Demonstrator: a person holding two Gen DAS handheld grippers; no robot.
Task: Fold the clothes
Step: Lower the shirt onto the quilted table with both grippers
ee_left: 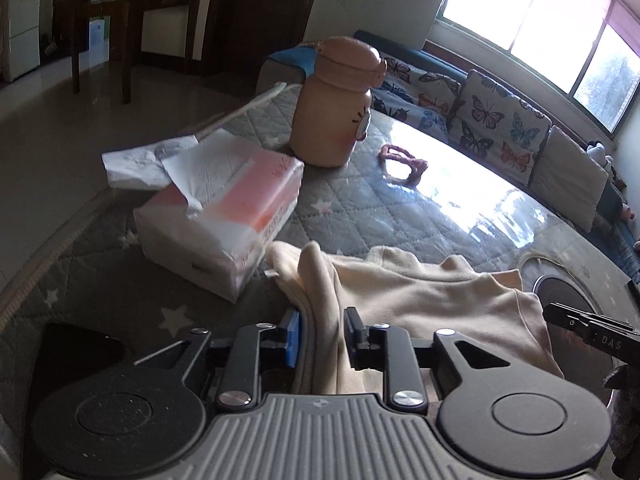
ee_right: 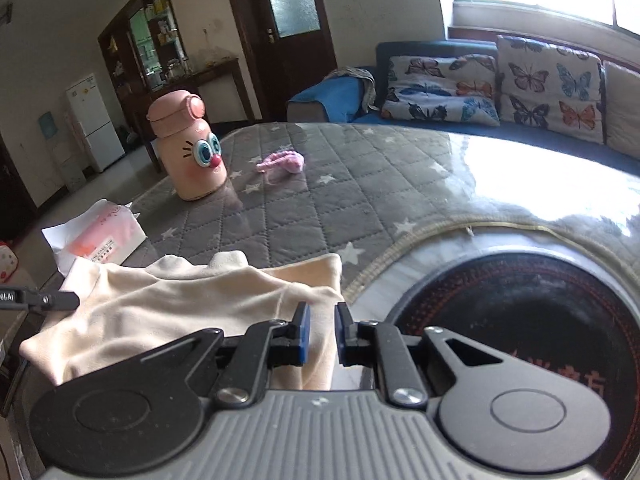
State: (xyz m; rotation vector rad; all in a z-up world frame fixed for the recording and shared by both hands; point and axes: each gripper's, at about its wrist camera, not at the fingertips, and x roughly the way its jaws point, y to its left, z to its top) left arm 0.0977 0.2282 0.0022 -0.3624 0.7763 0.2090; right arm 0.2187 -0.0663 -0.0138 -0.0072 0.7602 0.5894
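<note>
Between the fingers of the left gripper (ee_left: 320,336) a bunched fold of the cream garment (ee_left: 420,296) is clamped; the cloth rises in a ridge ahead of the pads and passes down between them. Between the fingers of the right gripper (ee_right: 322,334) a corner of the same cream garment (ee_right: 180,304) is held, its edge draped down through the narrow gap. The garment is spread, rumpled, across the near edge of the desk (ee_right: 320,208), which is covered by a grey quilted star-print cloth under a glossy clear sheet. The tip of the opposite gripper is seen at the frame margin in each wrist view. Just beside the garment's left end a tissue pack (ee_left: 224,216) is placed, one tissue pulled up from its top. Further back a peach cartoon-face bottle (ee_right: 188,148) is stood upright, and near it a pink hair tie (ee_right: 282,162) is laid flat. A round dark cooktop (ee_right: 540,340) is set into the desk beside the right gripper. Beyond the desk a sofa with butterfly cushions (ee_right: 548,88) is noted below a bright window.
</note>
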